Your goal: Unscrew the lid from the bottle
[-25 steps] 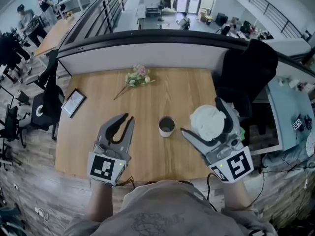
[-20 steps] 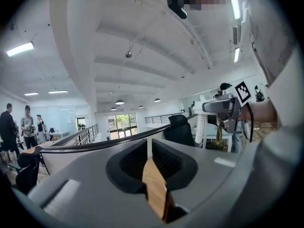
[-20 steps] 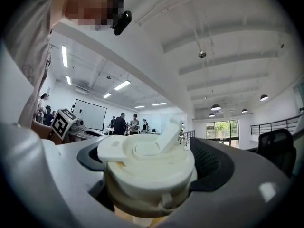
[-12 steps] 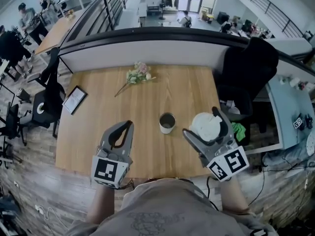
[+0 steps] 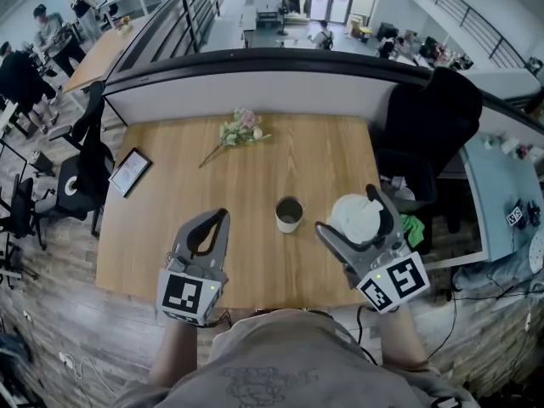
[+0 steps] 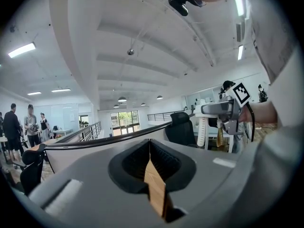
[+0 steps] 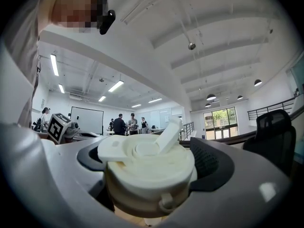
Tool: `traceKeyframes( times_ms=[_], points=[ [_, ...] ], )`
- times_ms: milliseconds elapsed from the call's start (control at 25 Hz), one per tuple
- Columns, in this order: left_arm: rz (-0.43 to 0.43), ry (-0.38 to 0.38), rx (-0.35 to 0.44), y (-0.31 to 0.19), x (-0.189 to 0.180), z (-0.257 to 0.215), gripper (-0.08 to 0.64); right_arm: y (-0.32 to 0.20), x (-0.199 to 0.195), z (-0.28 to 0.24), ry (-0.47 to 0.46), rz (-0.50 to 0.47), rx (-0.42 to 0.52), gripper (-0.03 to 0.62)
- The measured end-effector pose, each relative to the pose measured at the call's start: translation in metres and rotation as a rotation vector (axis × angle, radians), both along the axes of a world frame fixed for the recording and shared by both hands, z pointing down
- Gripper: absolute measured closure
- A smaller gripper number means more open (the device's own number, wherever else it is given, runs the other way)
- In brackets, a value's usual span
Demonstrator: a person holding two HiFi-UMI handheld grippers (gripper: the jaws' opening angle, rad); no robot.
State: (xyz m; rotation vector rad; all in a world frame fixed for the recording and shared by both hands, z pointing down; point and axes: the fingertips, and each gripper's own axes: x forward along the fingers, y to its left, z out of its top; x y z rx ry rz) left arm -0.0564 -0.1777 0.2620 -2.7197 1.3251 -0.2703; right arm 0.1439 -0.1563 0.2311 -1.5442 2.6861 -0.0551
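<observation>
The open bottle [image 5: 289, 213], white with a dark mouth, stands upright on the wooden table [image 5: 323, 151] between my two grippers. My right gripper [image 5: 348, 211] is to its right, shut on the white flip-top lid [image 5: 355, 218], which is off the bottle. In the right gripper view the lid [image 7: 147, 172] fills the space between the dark pads [image 7: 209, 163], spout flap raised. My left gripper [image 5: 223, 217] sits left of the bottle, apart from it. Its jaws have just been closing and now meet with nothing between them [image 6: 150, 148].
A sprig of pale flowers [image 5: 239, 130] lies at the table's far side. A small framed tablet [image 5: 127, 176] is near the left edge. A black chair draped with a dark jacket [image 5: 425, 121] stands beyond the right edge. A partition wall [image 5: 255, 87] borders the back.
Both grippers have sunk a little toward the table's near edge. The left jaws went from slightly apart to shut. The right gripper rolled slightly, still holding the lid.
</observation>
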Motion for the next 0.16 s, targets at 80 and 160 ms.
traceKeyframes(
  times_ms=[80,160],
  points=[
    [-0.001,-0.003,0.002,-0.0005,-0.0003,0.0019,0.557,-0.0010,-0.0010,0.0008,-0.001,-0.004,0.000,0.075],
    [-0.001,-0.006,0.004,-0.0014,-0.0005,0.0035,0.558,-0.0023,-0.0023,0.0016,0.001,-0.007,0.000,0.075]
  ],
)
